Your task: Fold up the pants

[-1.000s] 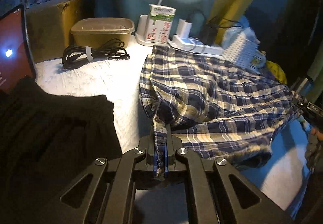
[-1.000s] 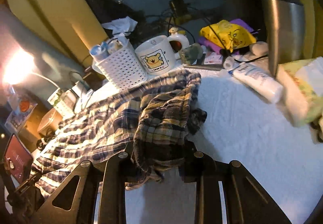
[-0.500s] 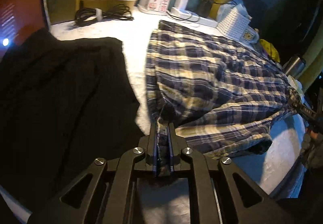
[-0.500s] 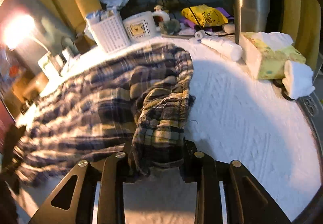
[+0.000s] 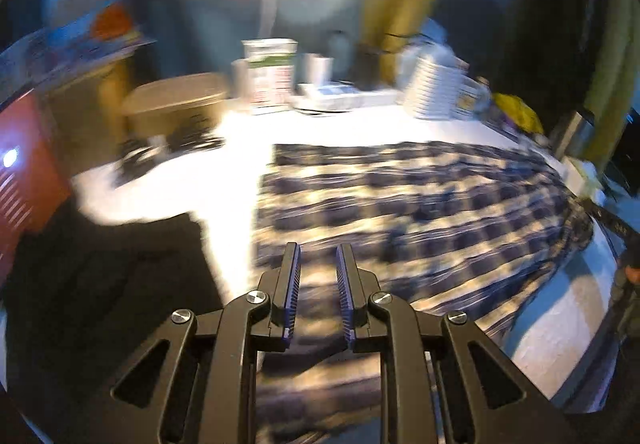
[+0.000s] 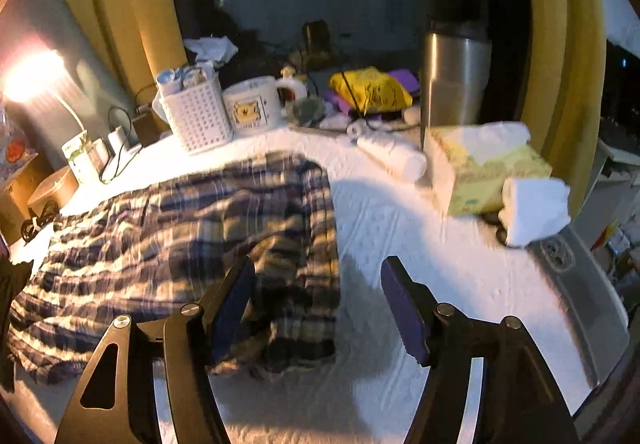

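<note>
Plaid blue-and-cream cotton pants lie spread across the white textured table. Left gripper hovers low above their near edge, jaws slightly parted, holding nothing. Right-wrist view: right gripper hangs over the bunched hem, jaws spread wide, empty.

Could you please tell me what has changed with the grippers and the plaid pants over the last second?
Both grippers let go: the left gripper and the right gripper, each shut on cloth before, now stand open. The plaid pants lie released on the white cover. The mug and basket stayed put.
</note>
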A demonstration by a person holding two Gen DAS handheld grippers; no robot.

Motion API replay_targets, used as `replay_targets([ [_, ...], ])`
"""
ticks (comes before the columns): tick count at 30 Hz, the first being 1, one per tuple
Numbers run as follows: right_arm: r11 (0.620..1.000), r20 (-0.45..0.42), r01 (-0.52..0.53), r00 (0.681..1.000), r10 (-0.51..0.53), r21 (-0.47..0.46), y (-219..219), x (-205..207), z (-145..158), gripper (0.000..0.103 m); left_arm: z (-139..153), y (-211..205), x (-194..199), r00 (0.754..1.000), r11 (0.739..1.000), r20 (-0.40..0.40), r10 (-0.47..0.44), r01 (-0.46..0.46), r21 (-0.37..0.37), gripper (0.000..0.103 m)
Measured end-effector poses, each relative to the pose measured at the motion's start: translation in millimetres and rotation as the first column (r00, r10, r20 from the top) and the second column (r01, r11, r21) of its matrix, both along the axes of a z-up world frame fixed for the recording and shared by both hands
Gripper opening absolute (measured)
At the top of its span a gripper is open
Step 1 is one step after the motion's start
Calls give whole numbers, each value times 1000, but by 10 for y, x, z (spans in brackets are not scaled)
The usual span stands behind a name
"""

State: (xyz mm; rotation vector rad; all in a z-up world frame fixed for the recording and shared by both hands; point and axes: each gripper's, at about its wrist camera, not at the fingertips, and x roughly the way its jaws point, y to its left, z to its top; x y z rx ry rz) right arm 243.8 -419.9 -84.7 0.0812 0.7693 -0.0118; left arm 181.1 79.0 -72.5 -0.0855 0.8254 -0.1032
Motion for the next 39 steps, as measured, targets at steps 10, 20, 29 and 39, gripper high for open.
replay_targets([
  [10, 988, 49, -141, 989, 138, 59, 202, 111, 159, 67, -258, -579, 595, 989, 993, -89, -115, 118, 26, 18],
  [20, 967, -30, -242, 969, 244, 76, 582, 512, -191, 60, -575, -444, 988, 984, 992, -171, -44, 63, 108, 18],
  [29, 971, -141, -237, 961, 239, 33, 688, 779, -496, 58, -662, -170, 1054, 991, 985, -124, 57, -36, 170, 22],
  [39, 980, -105, -197, 974, 199, 32, 594, 717, -327, 59, -447, 21, 863, 985, 981, -102, 139, -122, 153, 22],
])
